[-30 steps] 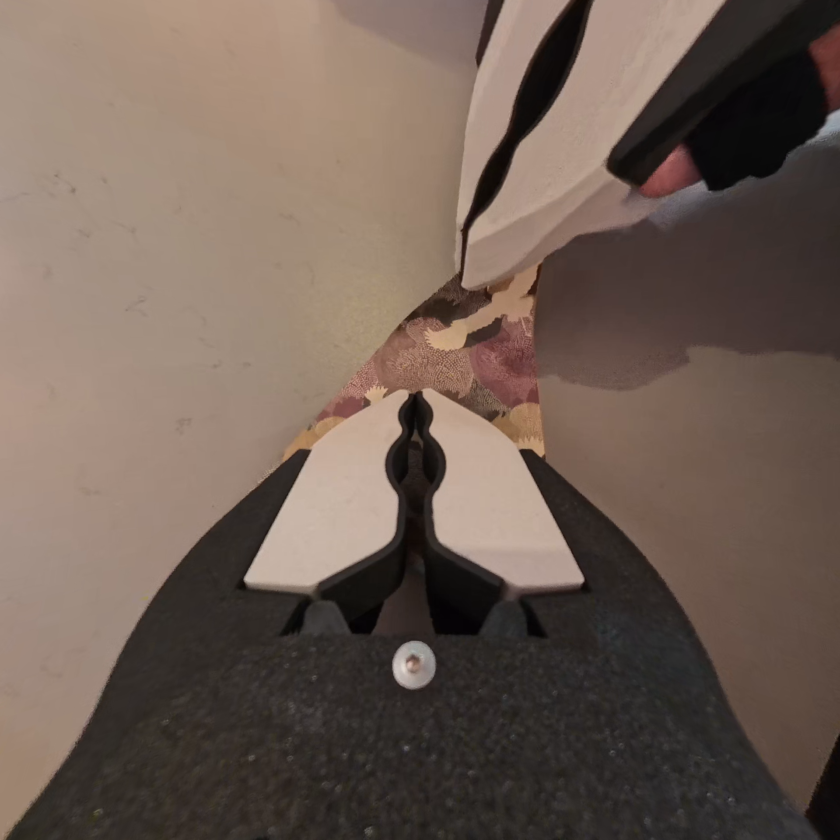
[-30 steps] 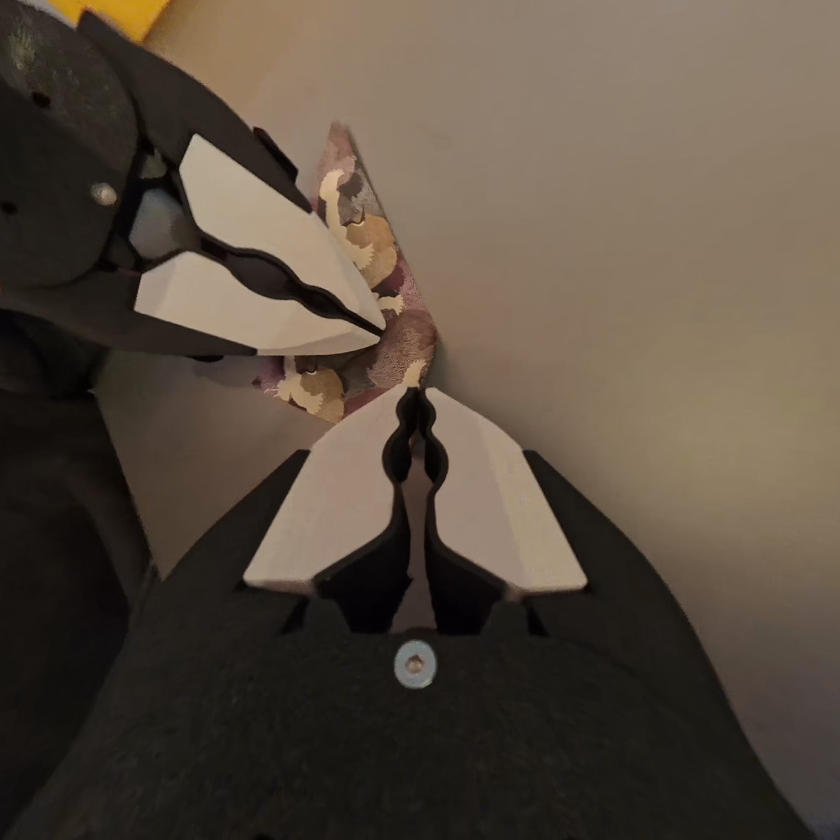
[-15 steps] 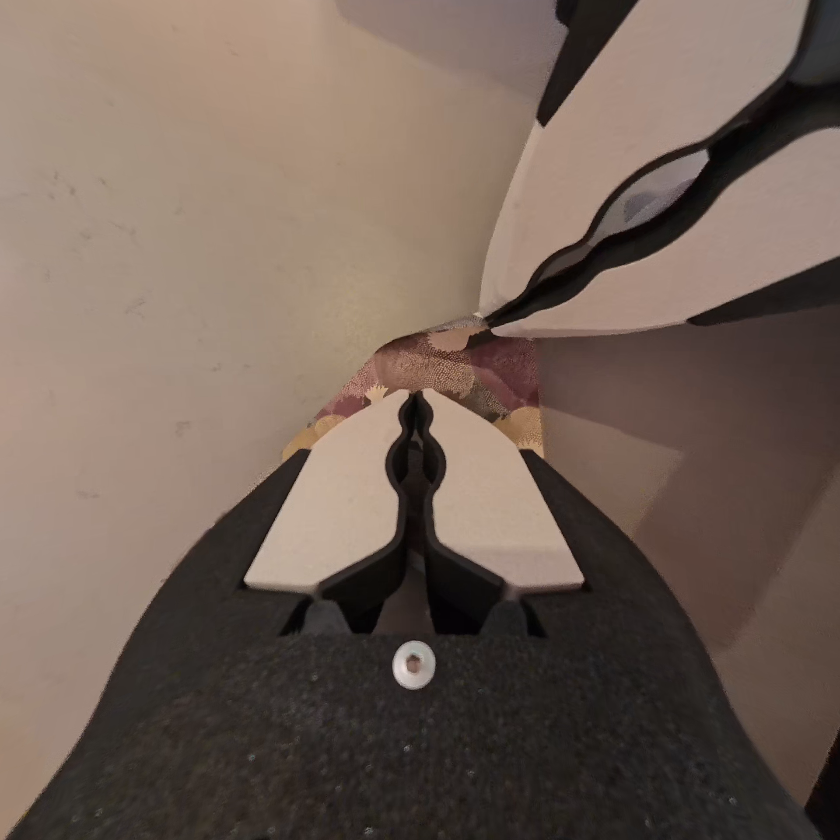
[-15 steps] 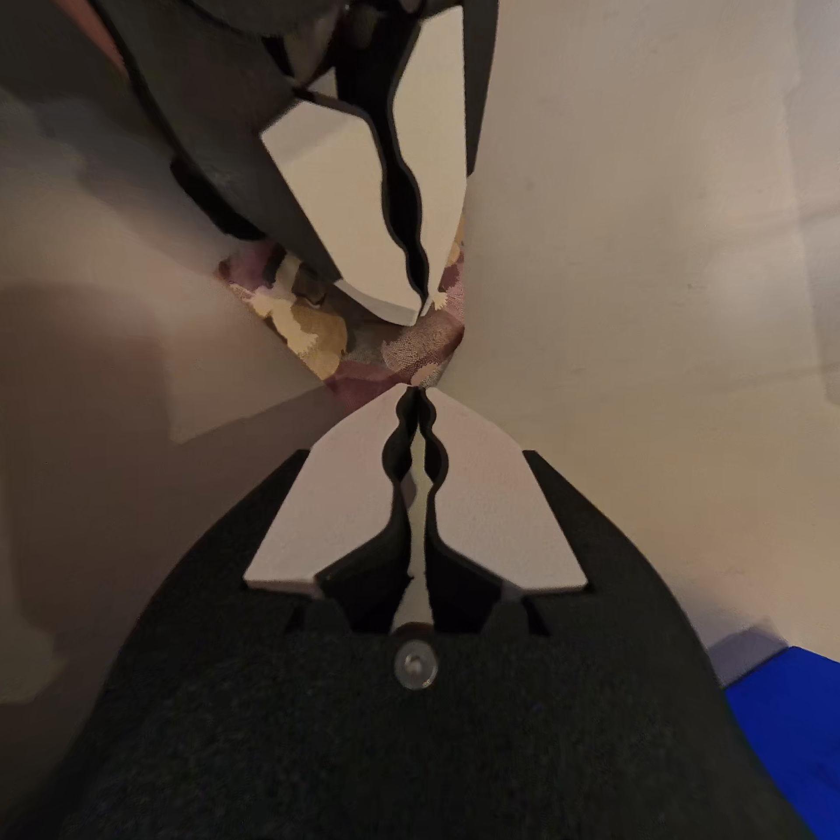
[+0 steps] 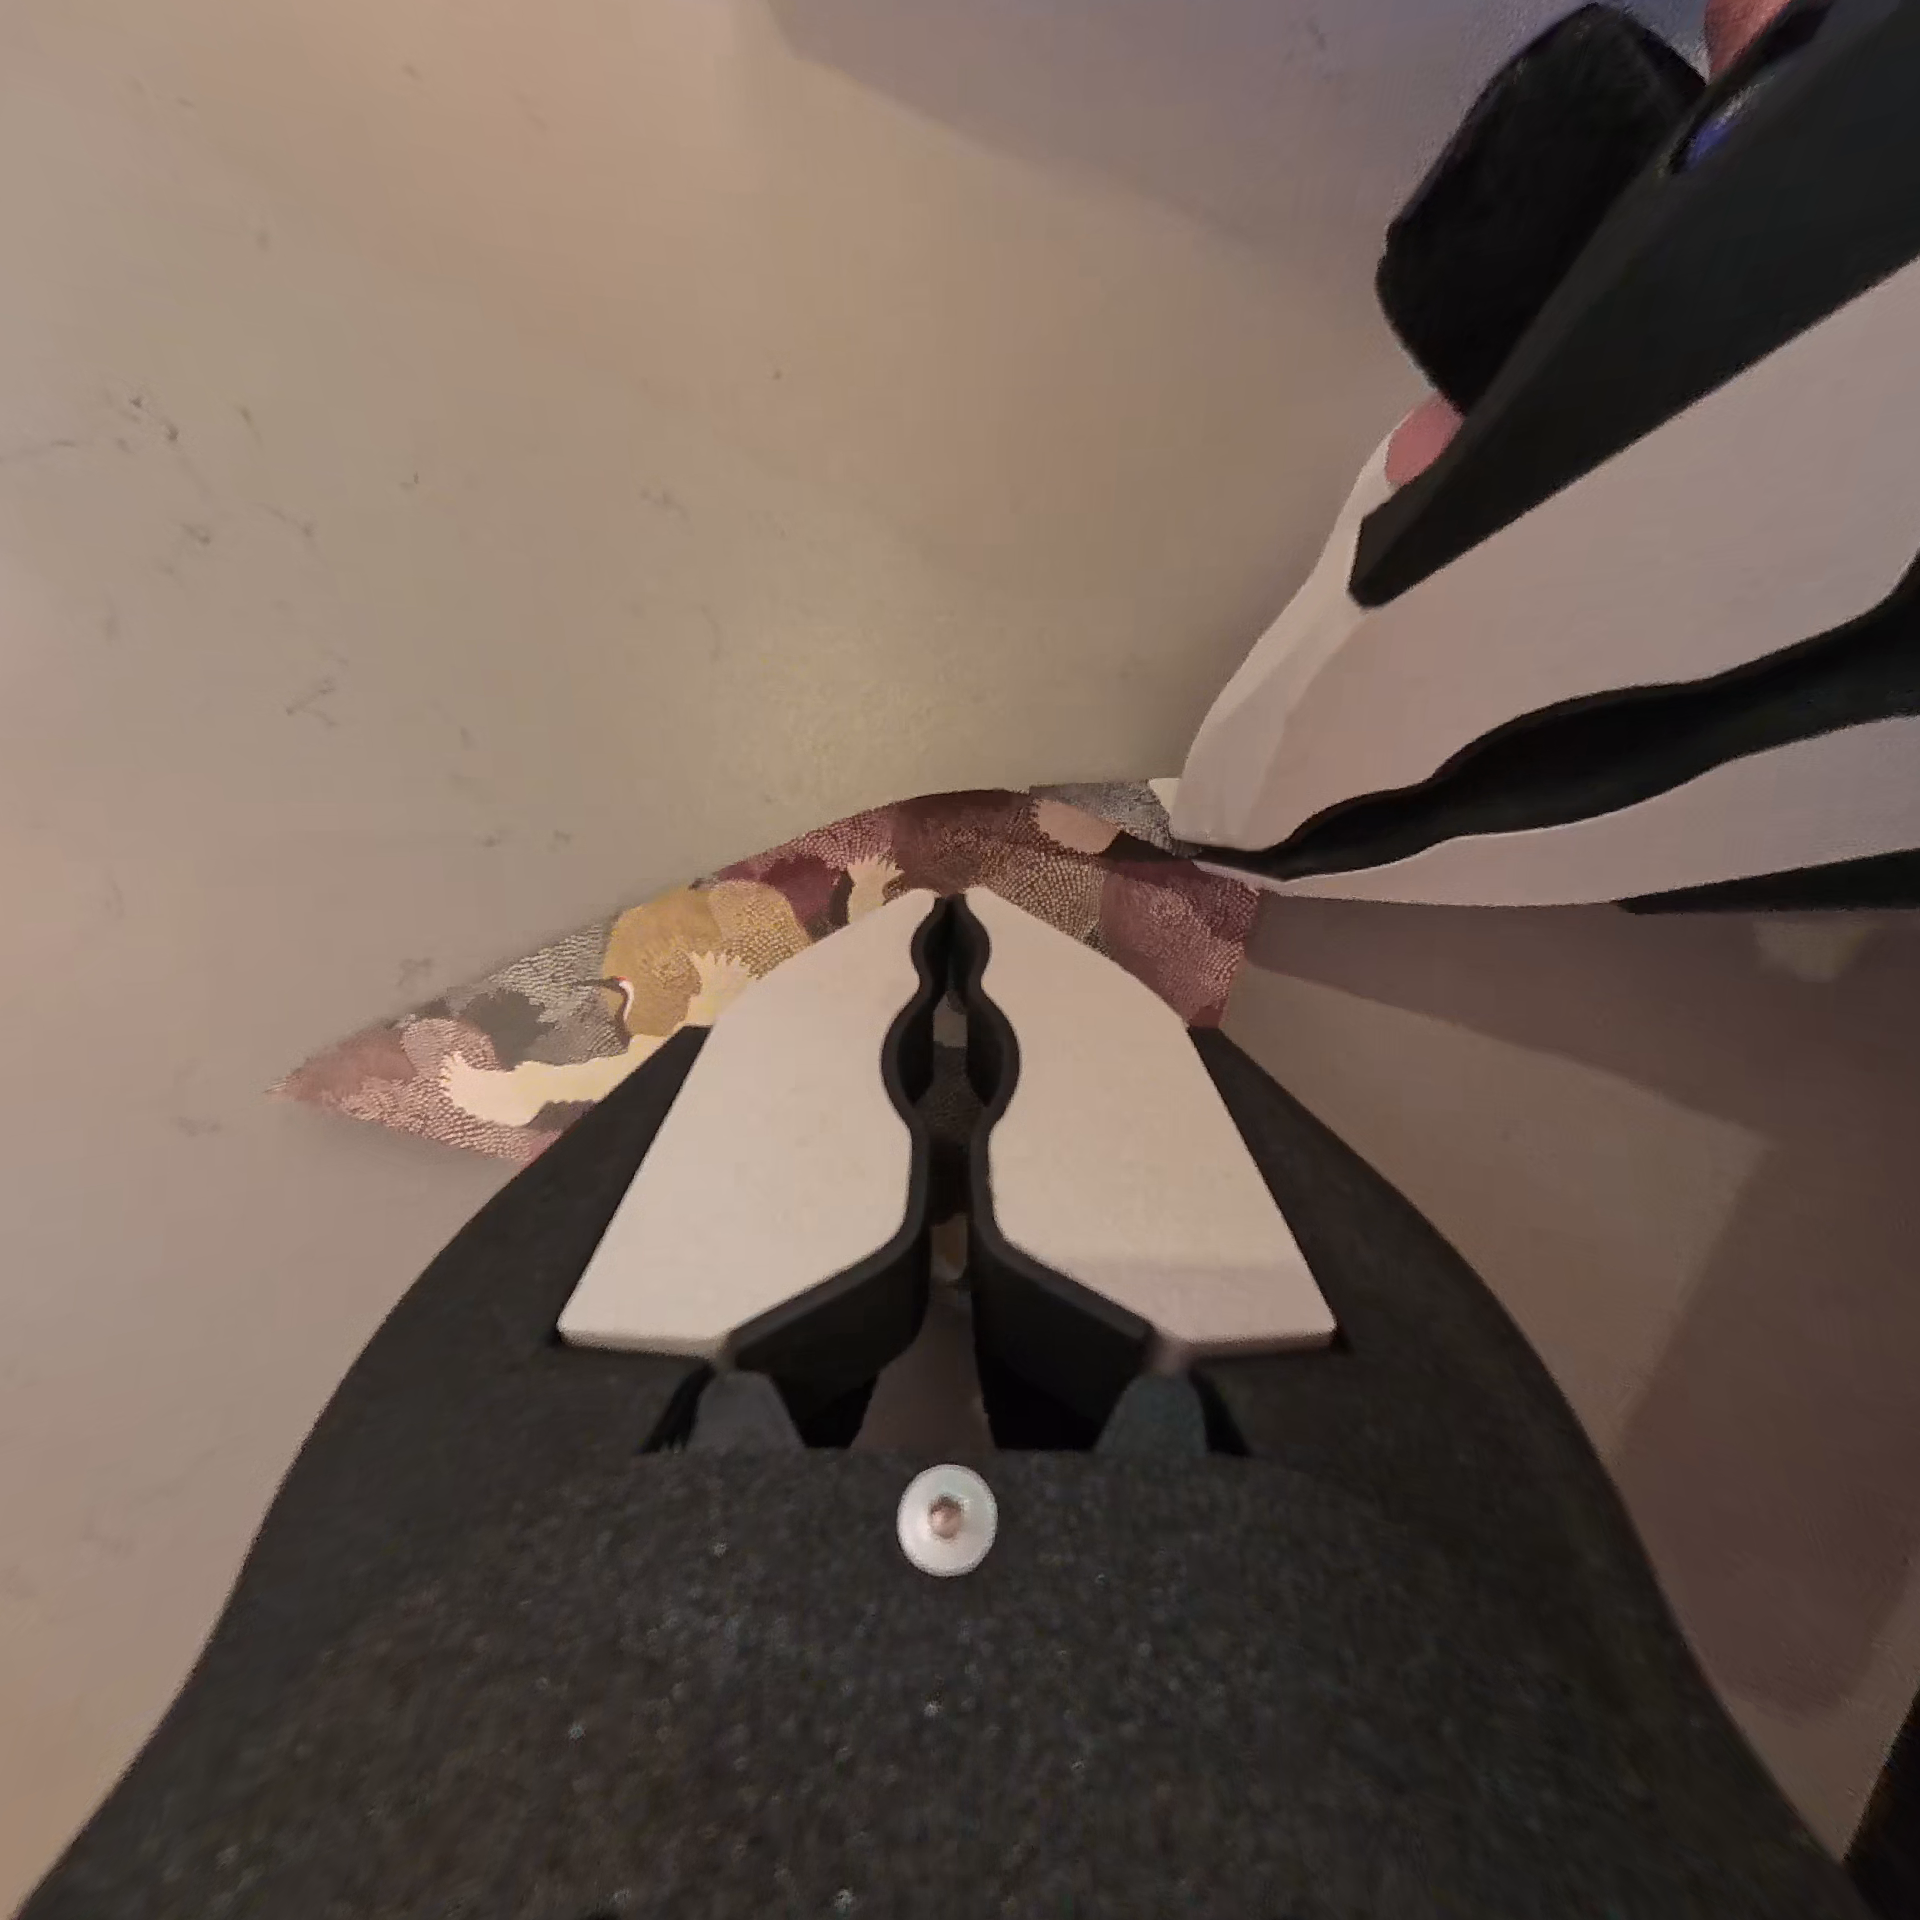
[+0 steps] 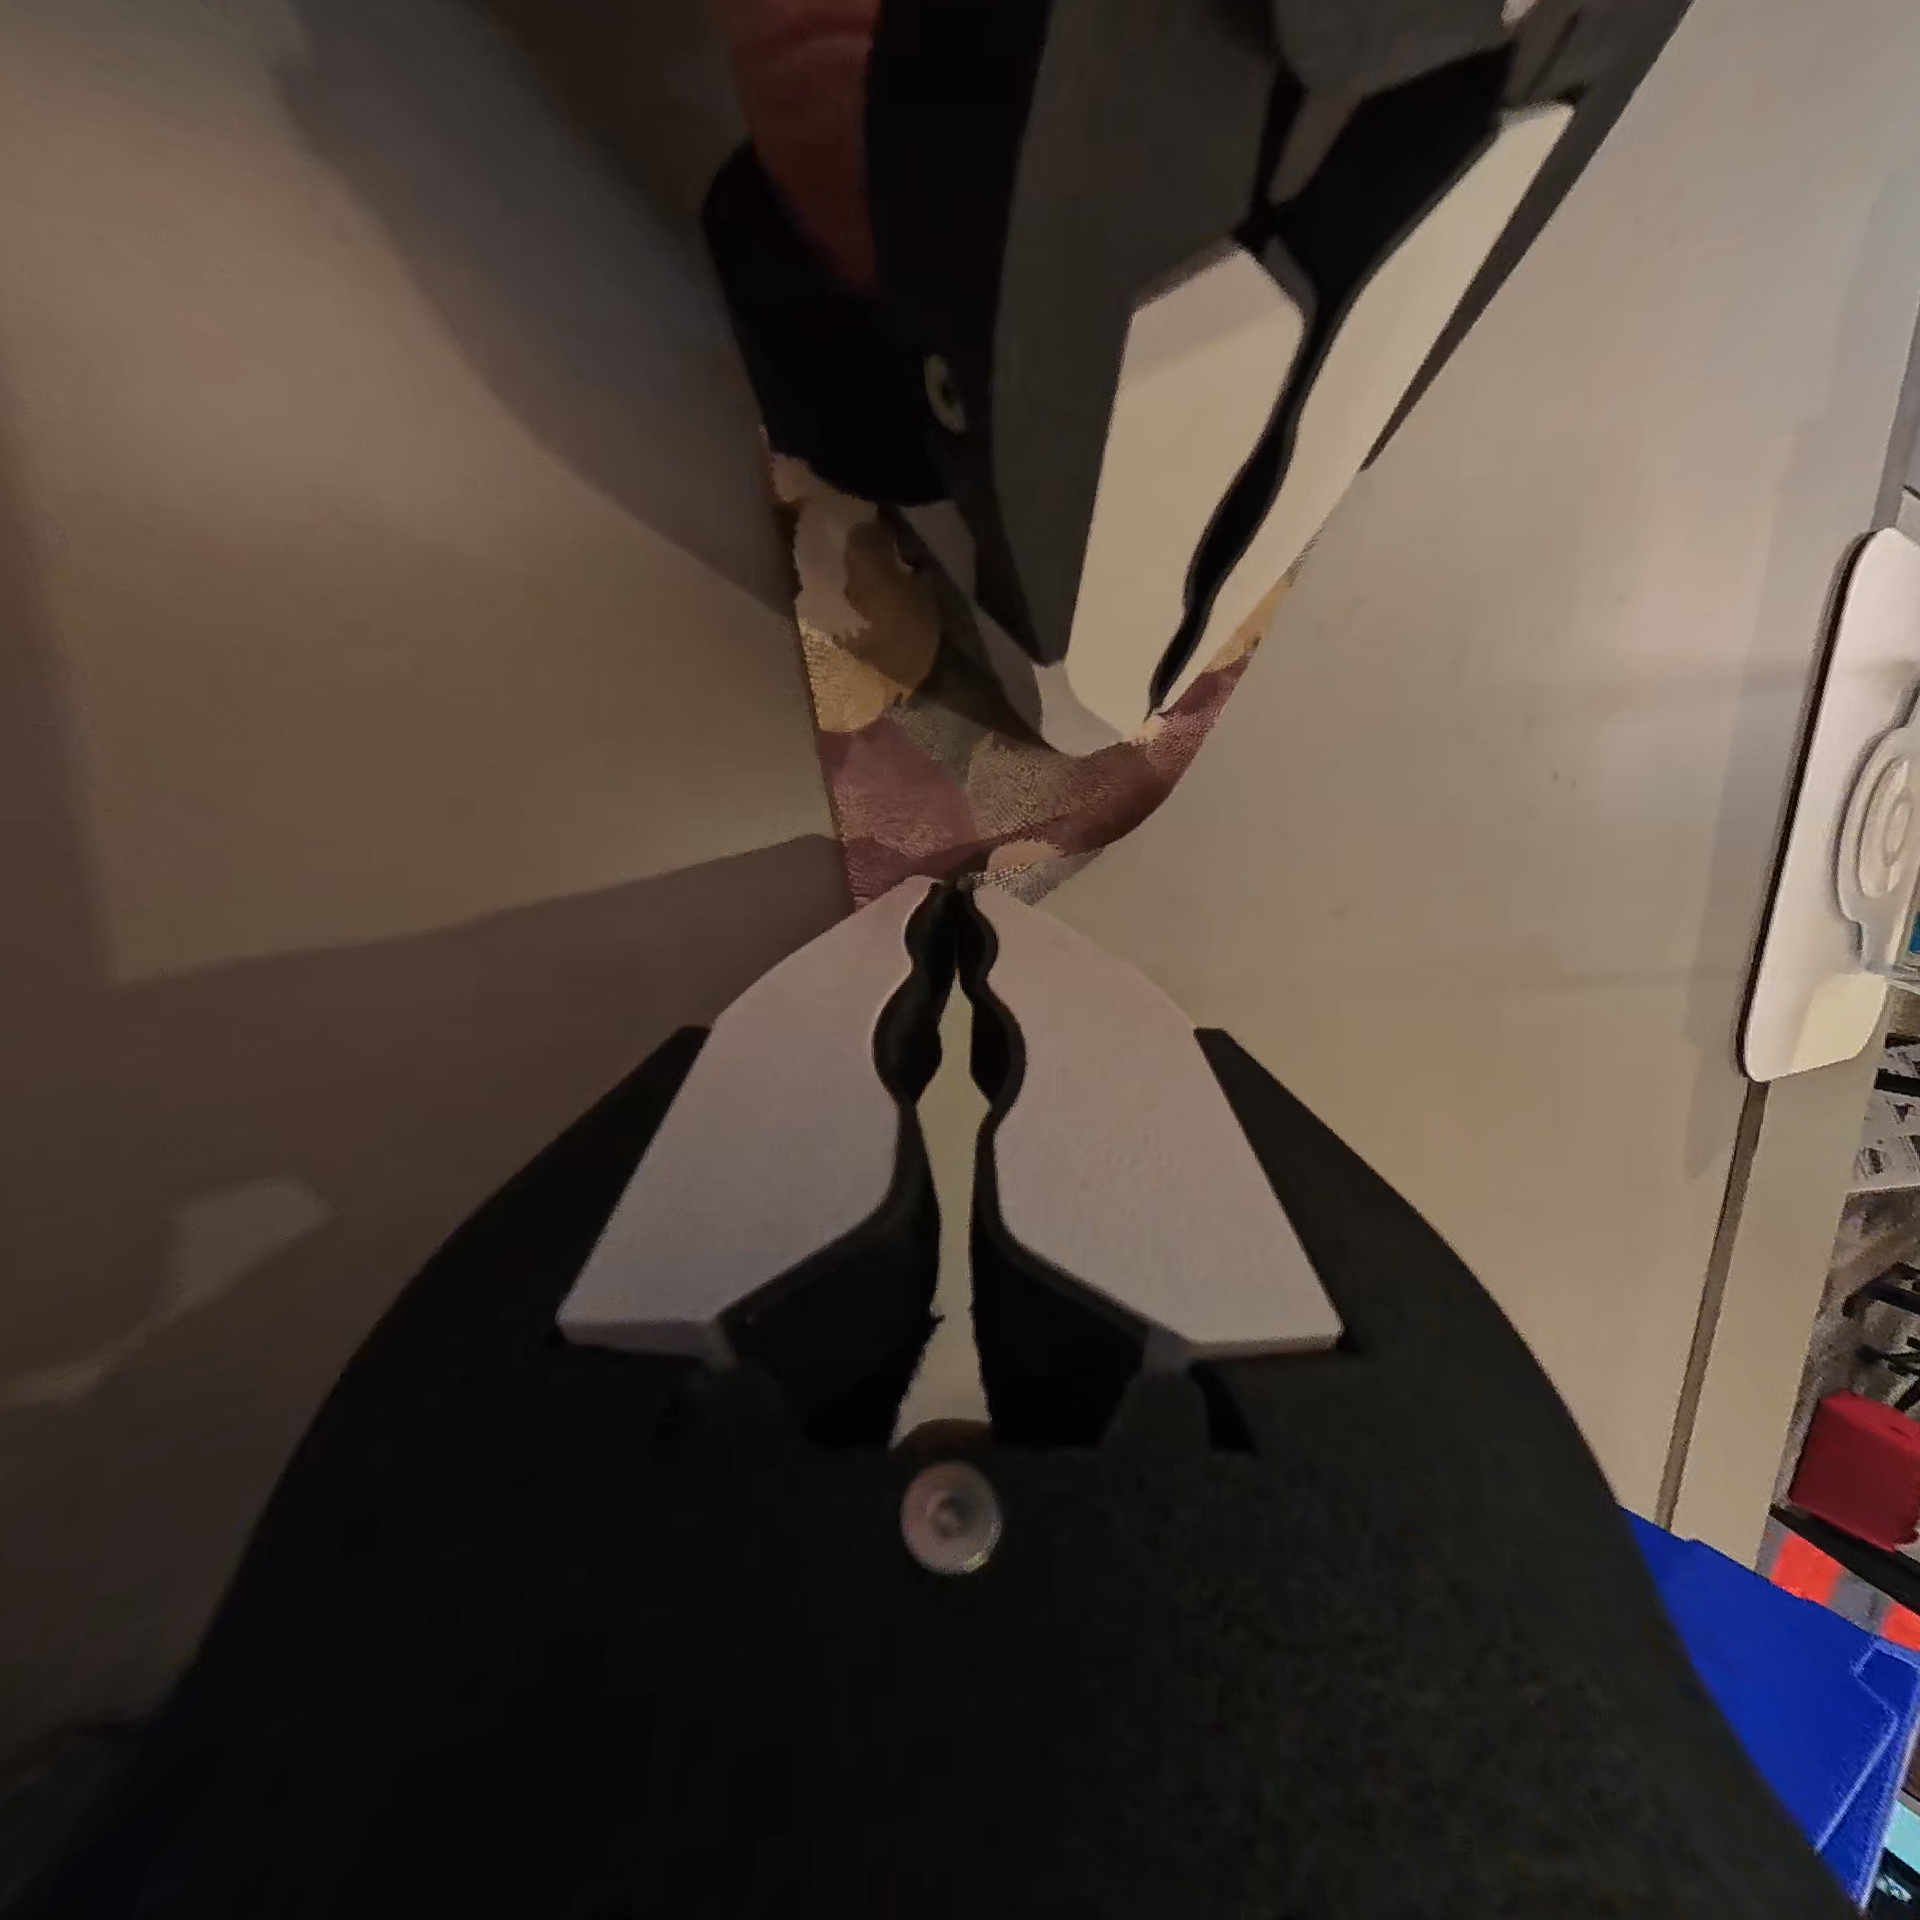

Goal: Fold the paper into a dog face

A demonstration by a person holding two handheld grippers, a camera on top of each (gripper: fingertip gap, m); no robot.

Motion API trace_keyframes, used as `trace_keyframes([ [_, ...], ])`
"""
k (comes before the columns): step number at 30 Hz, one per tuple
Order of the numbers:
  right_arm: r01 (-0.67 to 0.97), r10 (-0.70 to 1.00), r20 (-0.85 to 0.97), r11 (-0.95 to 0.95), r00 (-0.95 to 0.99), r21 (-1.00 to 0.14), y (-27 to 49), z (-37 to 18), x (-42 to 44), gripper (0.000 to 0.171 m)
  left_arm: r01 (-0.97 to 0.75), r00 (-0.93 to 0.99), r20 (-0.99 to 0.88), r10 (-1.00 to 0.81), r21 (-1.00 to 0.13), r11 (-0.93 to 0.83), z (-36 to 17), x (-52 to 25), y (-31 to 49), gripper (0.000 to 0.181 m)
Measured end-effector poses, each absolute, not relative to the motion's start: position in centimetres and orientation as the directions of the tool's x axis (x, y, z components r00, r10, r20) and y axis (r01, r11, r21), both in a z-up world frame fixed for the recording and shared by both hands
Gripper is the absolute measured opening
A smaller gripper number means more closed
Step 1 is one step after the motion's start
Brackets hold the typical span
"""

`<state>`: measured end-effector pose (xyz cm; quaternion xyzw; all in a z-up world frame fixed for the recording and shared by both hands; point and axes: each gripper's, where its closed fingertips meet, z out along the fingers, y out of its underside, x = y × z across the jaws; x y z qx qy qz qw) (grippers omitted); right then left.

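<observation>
The patterned paper (image 5: 727,956), purple, gold and grey, lies folded on the beige table (image 5: 520,520). My left gripper (image 5: 948,904) is shut and lies over the paper, with its tips down on it. Paper shows through the gap between its fingers. My right gripper (image 6: 951,888) is shut on the near edge of the paper (image 6: 987,800). In the left wrist view the right gripper (image 5: 1195,847) comes in from the right and meets the paper's far right edge. In the right wrist view the left gripper (image 6: 1153,707) comes down from above onto the paper.
A white flat object (image 6: 1829,831) lies at the table's right edge. A blue box (image 6: 1818,1714) and a red item (image 6: 1860,1475) sit at the lower right. A gloved hand (image 5: 1507,208) holds the right gripper.
The right gripper has swung around the paper with its tips staying at the edge. In the left wrist view more of the paper now spreads out to the left.
</observation>
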<state>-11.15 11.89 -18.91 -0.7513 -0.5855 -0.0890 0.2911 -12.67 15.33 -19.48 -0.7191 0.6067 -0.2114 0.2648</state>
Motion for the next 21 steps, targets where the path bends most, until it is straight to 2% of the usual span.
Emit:
trace_keyframes([
  [8, 0.923, 0.844, 0.438, -0.155, 0.309, -0.352, 11.5, -19.2, -11.5, 0.000, -0.760, 0.174, -0.017, -0.985, -0.638, -0.124, -19.5, -12.7, 15.3, 0.000],
  [13, 0.895, 0.861, 0.362, -0.205, 0.357, -0.395, 11.2, -19.3, -11.7, 0.007, -0.761, 0.175, -0.018, -0.984, -0.637, -0.123, -19.5, -12.7, 15.3, 0.000],
  [18, 0.851, 0.881, 0.250, -0.258, 0.401, -0.458, 10.6, -19.2, -12.3, 0.018, -0.762, 0.175, -0.016, -0.985, -0.635, -0.125, -19.5, -12.6, 15.3, 0.000],
  [21, 0.804, 0.892, 0.145, -0.304, 0.429, -0.511, 10.0, -19.3, -12.8, 0.033, -0.761, 0.176, -0.011, -0.984, -0.636, -0.129, -19.5, -12.6, 15.3, 0.000],
])
